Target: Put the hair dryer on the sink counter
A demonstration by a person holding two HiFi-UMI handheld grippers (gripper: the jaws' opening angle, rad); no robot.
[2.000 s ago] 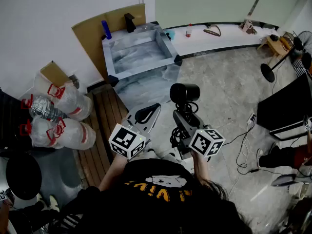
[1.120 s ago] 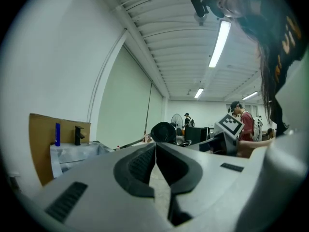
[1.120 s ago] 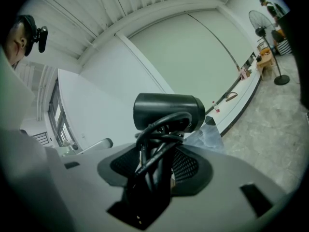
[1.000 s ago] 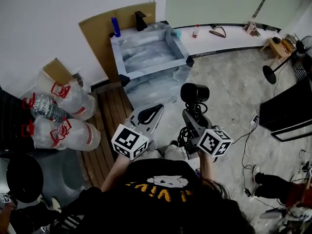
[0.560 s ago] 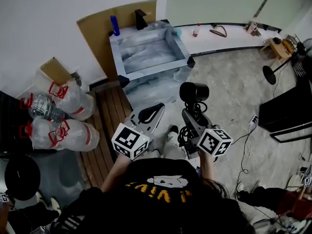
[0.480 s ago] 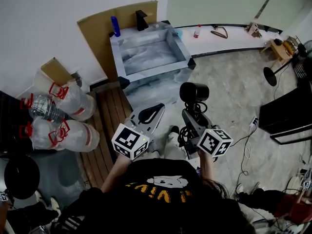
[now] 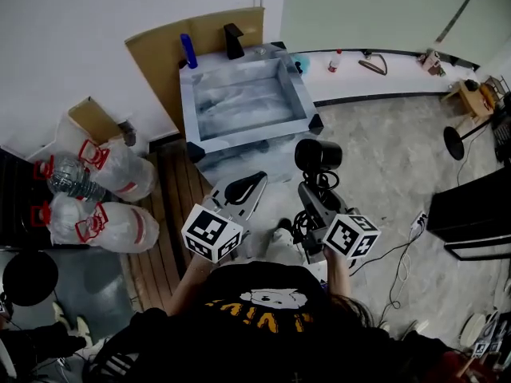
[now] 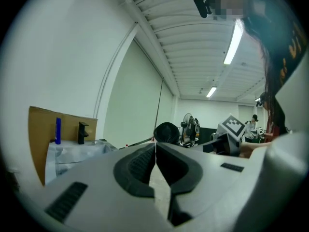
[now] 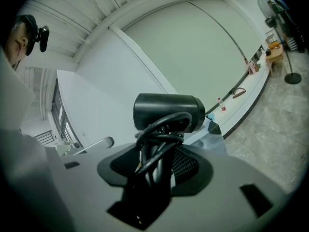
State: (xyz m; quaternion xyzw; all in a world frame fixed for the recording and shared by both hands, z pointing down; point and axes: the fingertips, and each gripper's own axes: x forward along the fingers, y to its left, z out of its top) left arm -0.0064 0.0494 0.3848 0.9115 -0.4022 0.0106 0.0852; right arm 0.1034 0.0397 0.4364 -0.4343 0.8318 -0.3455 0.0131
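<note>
A black hair dryer (image 7: 318,156) (image 9: 169,111) with its cord coiled round the handle stands upright in my right gripper (image 7: 313,200) (image 9: 157,166), whose jaws are shut on the handle and cord. The marble-patterned sink counter (image 7: 243,138) with its basin lies ahead of both grippers, against the wall. The dryer hangs just short of the counter's near right corner. My left gripper (image 7: 243,190) (image 8: 155,159) is shut with nothing between its jaws, to the left of the dryer. In the left gripper view the dryer's round end (image 8: 167,132) shows beyond the jaws.
A black faucet (image 7: 233,41) and a blue bottle (image 7: 187,51) stand at the counter's back edge before a brown board (image 7: 152,54). Large water jugs (image 7: 100,190) lie at left beside wooden slats (image 7: 172,206). A white ledge (image 7: 375,74) with small items runs right. Cables (image 7: 403,242) cross the floor.
The sink counter has drawn nearer and now sits closer in front of both grippers. The dryer stays gripped in the right gripper; the left stays shut.
</note>
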